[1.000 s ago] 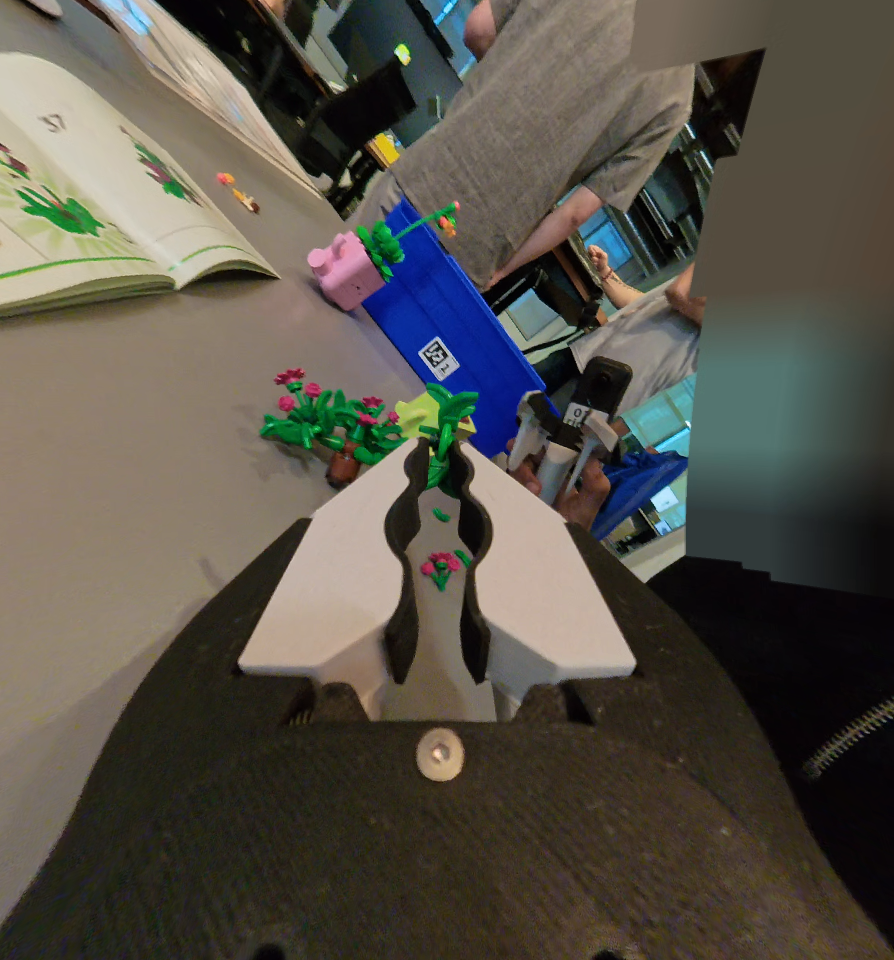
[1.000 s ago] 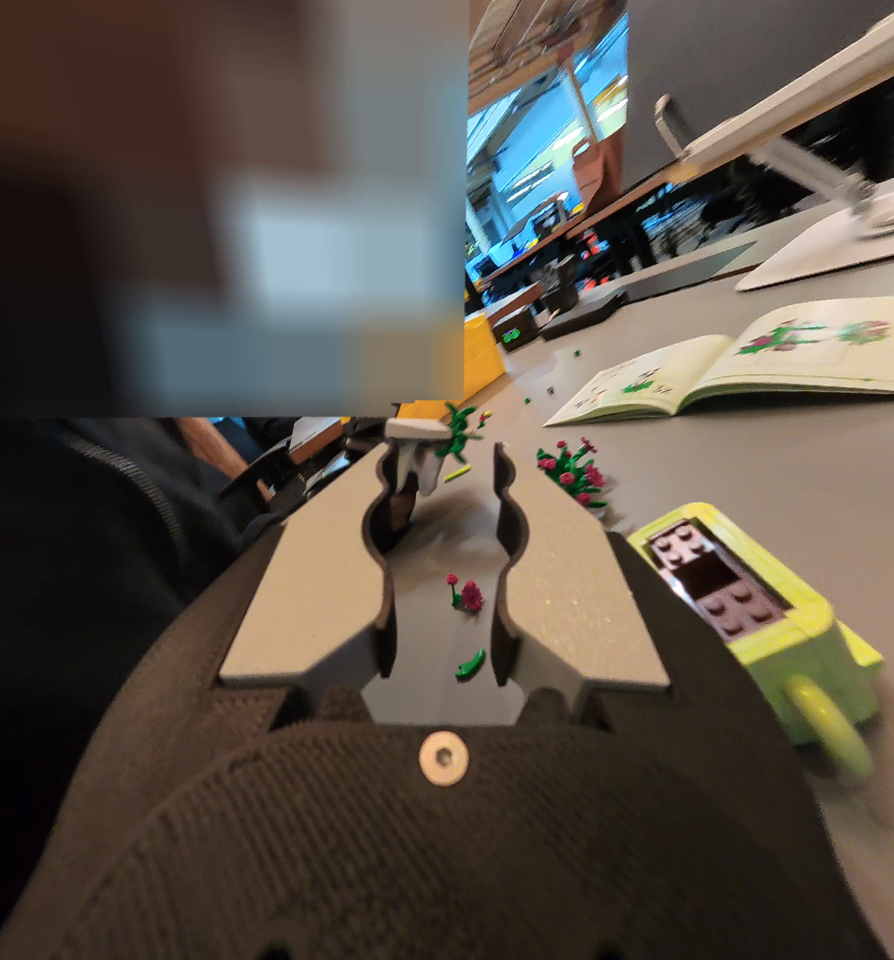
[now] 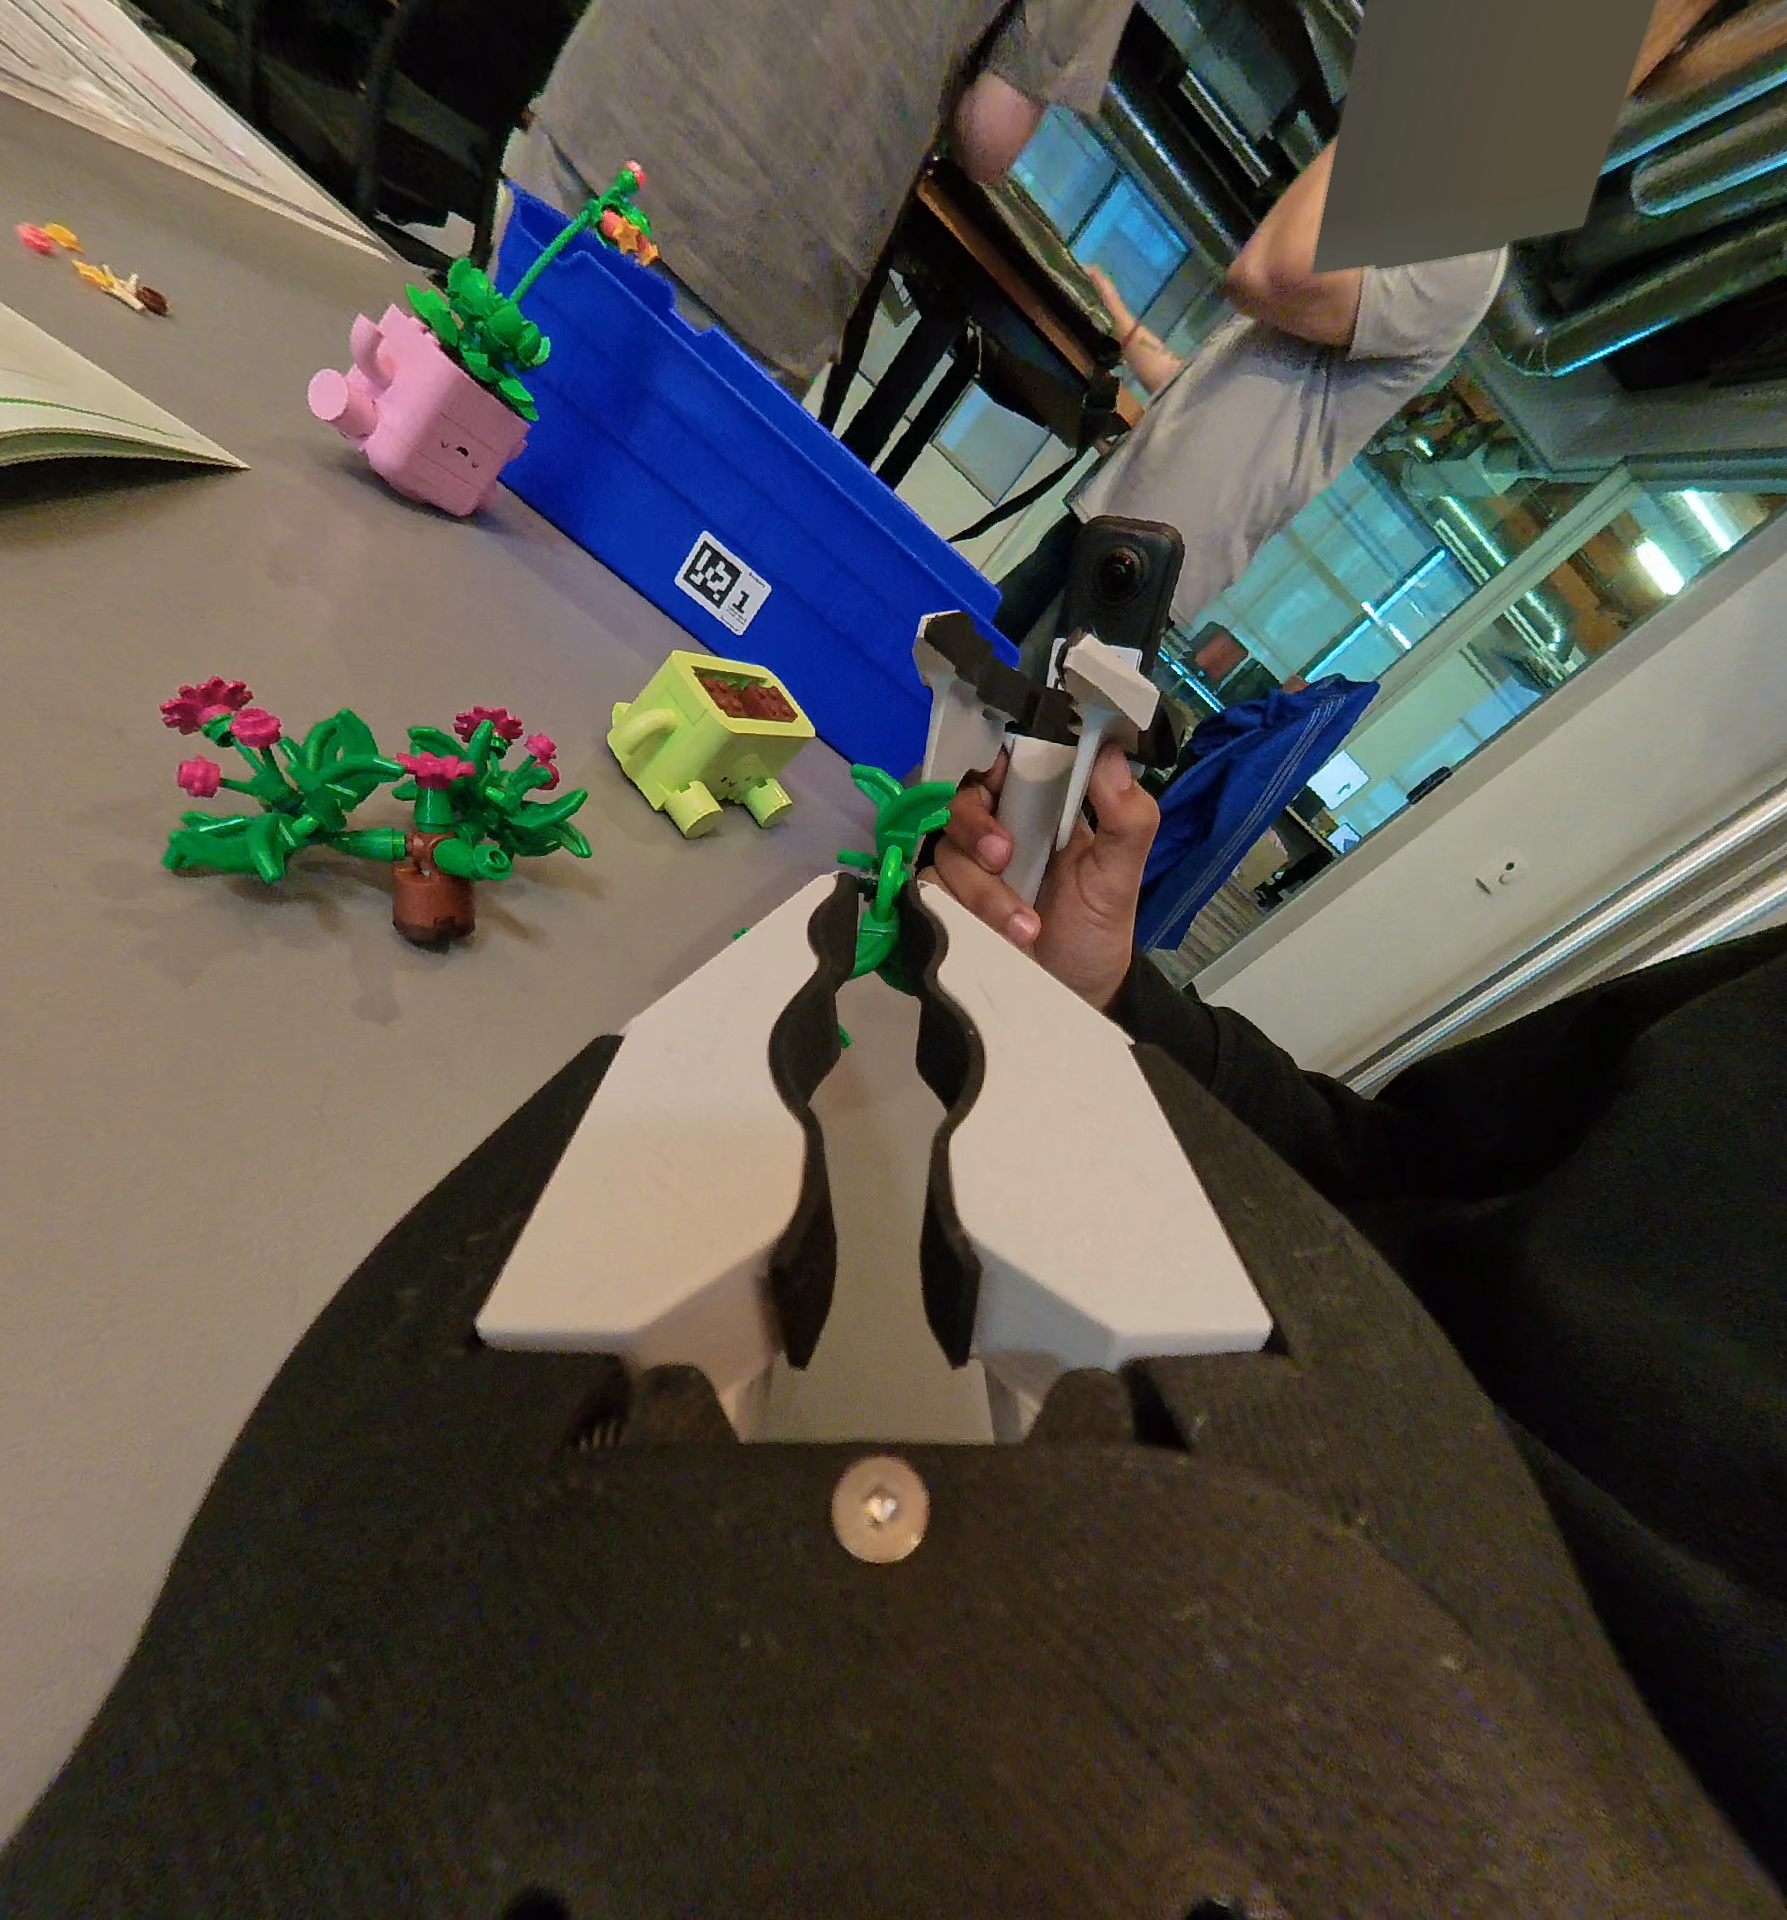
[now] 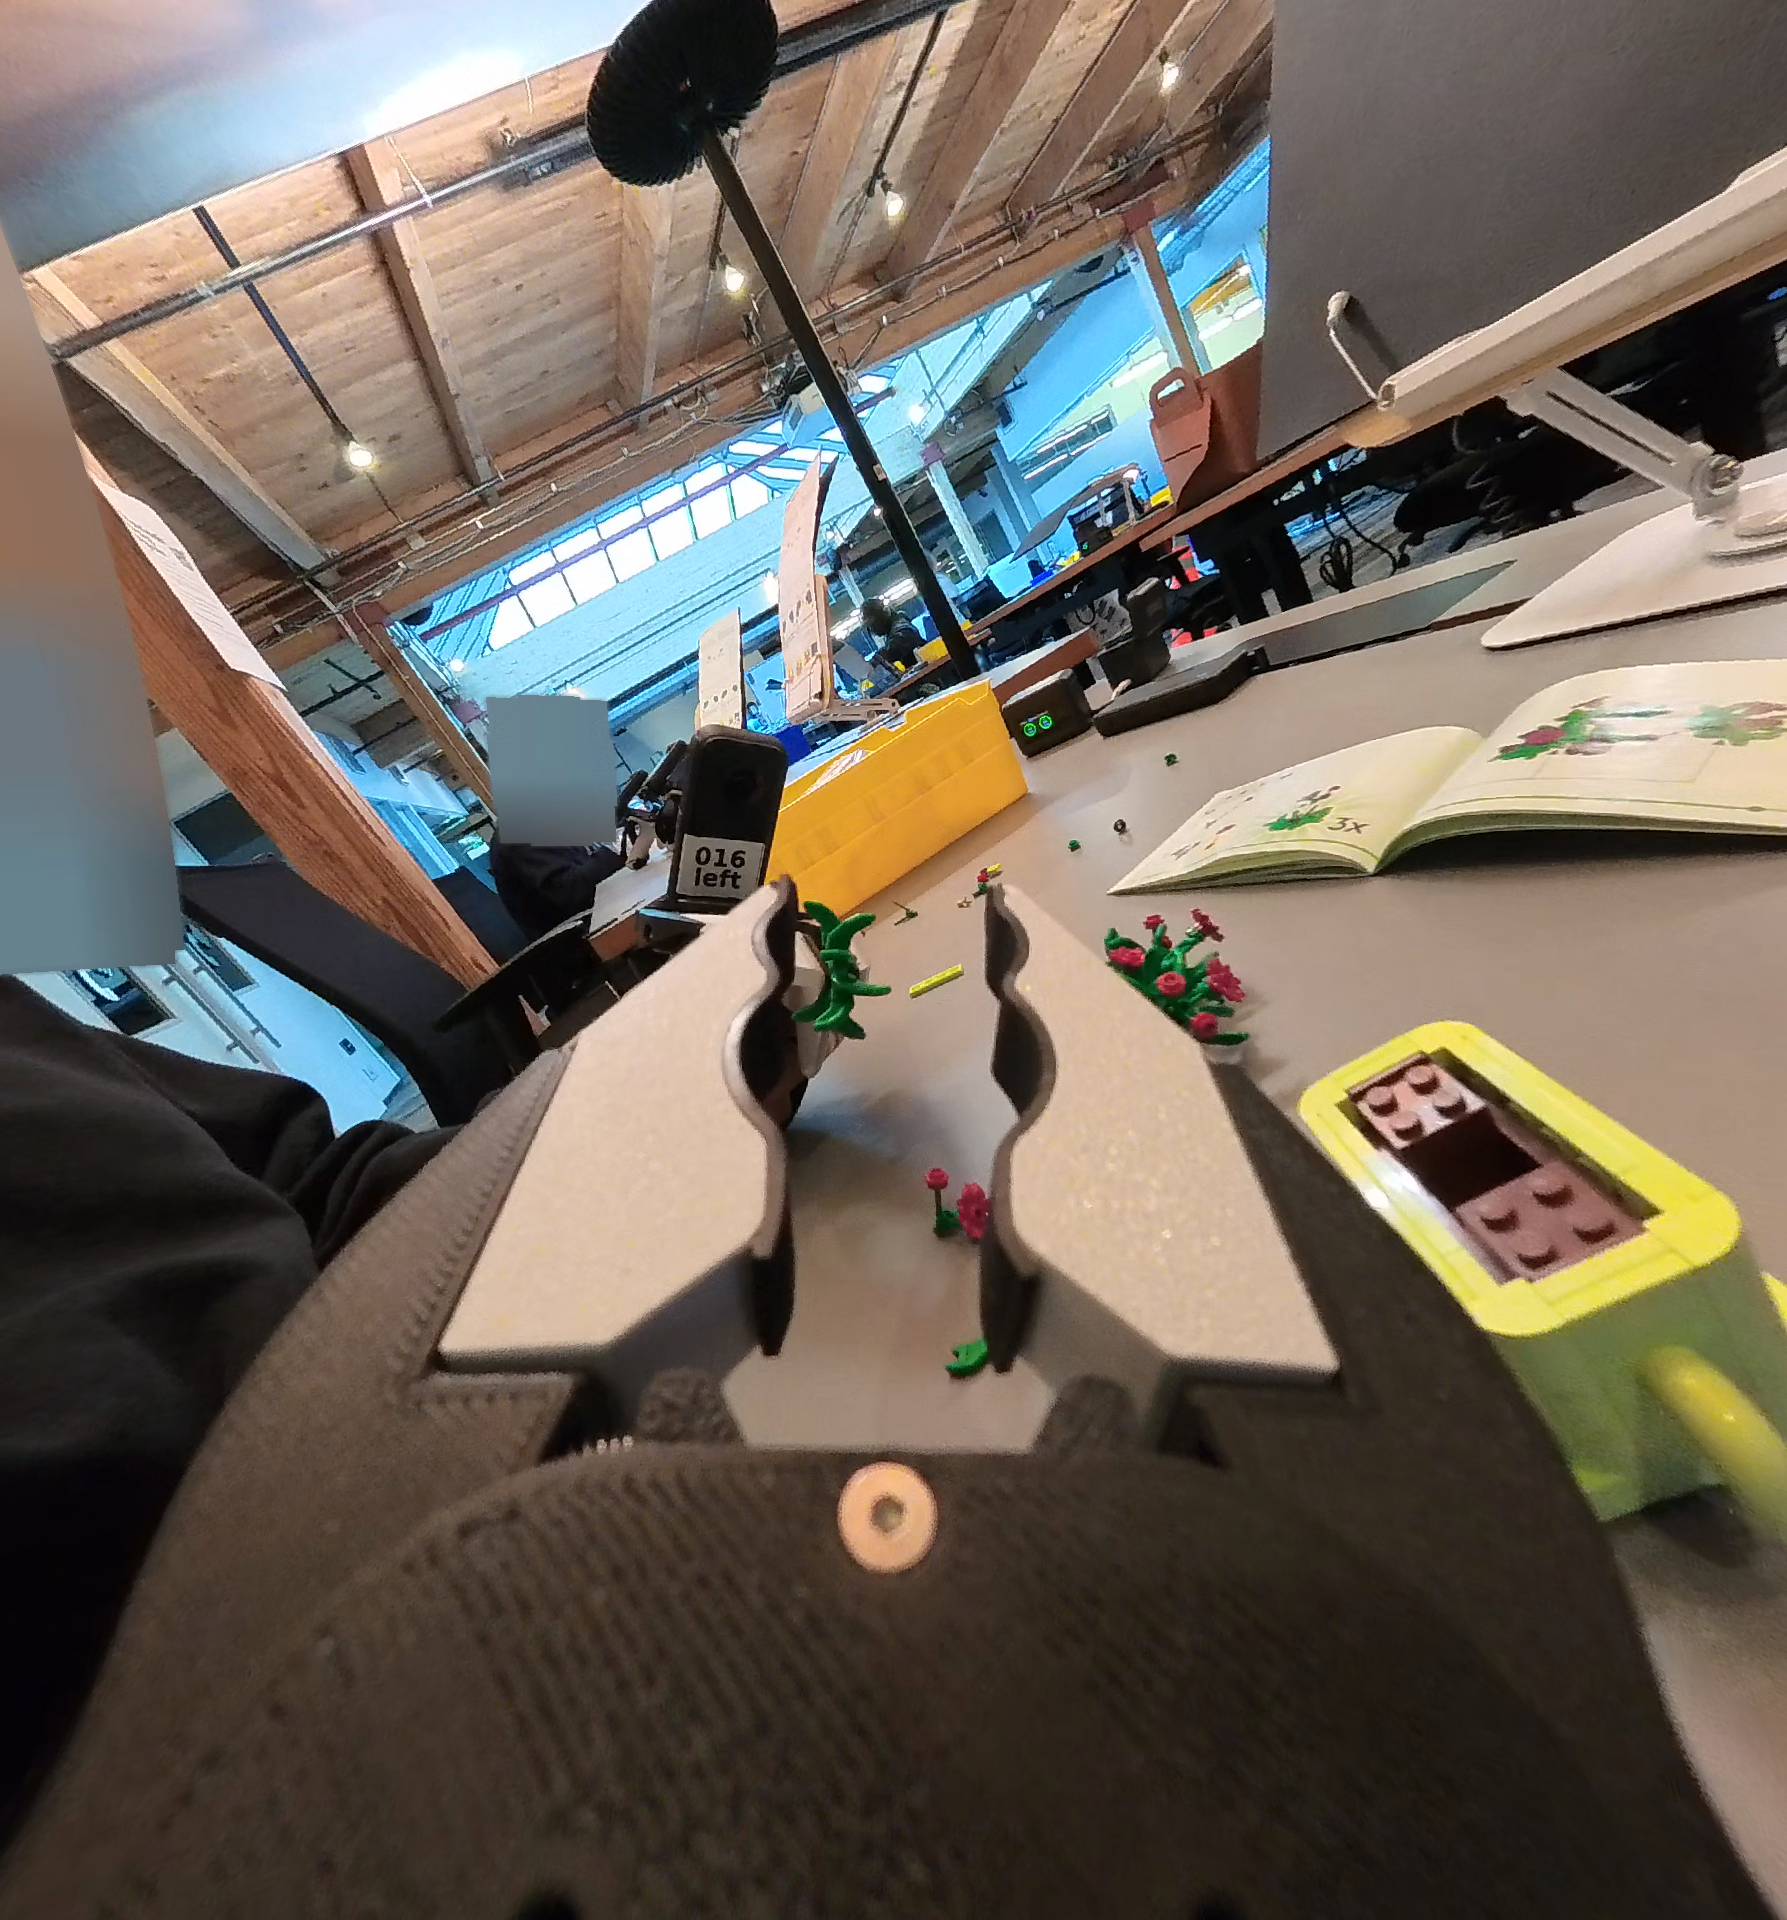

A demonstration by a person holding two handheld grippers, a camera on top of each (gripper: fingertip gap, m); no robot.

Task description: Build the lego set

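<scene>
My left gripper (image 3: 881, 906) is shut on a green leafy stem (image 3: 894, 831), held above the grey table (image 3: 193, 1091) near its edge. My right gripper (image 4: 894, 914) is open and empty. In the left wrist view it (image 3: 1024, 675) shows held in a hand just beyond the stem. The stem (image 4: 835, 971) shows in the right wrist view beside my right gripper's left finger. A lime green pot (image 3: 707, 743) with a brown brick top stands by my right gripper (image 4: 1554, 1247). A plant with magenta flowers (image 3: 369, 800) lies on the table (image 4: 1180, 971).
A pink pot with a plant (image 3: 432, 416) stands against a blue bin (image 3: 723, 468). An open booklet (image 4: 1491, 779) and a yellow bin (image 4: 899, 800) lie farther off. A small flower piece (image 4: 962, 1205) and a green piece (image 4: 972, 1356) lie between my right fingers. People stand past the table. The left gripper's tips are roughly 10 centimetres from the right gripper's. The left gripper is farther from the lime green pot (image 3: 707, 743), some 15 centimetres, than the right, some 9 centimetres.
My left gripper has drawn back and to the right with the stem, so the lime pot now shows to its left. My right gripper has tilted upward and stays open.
</scene>
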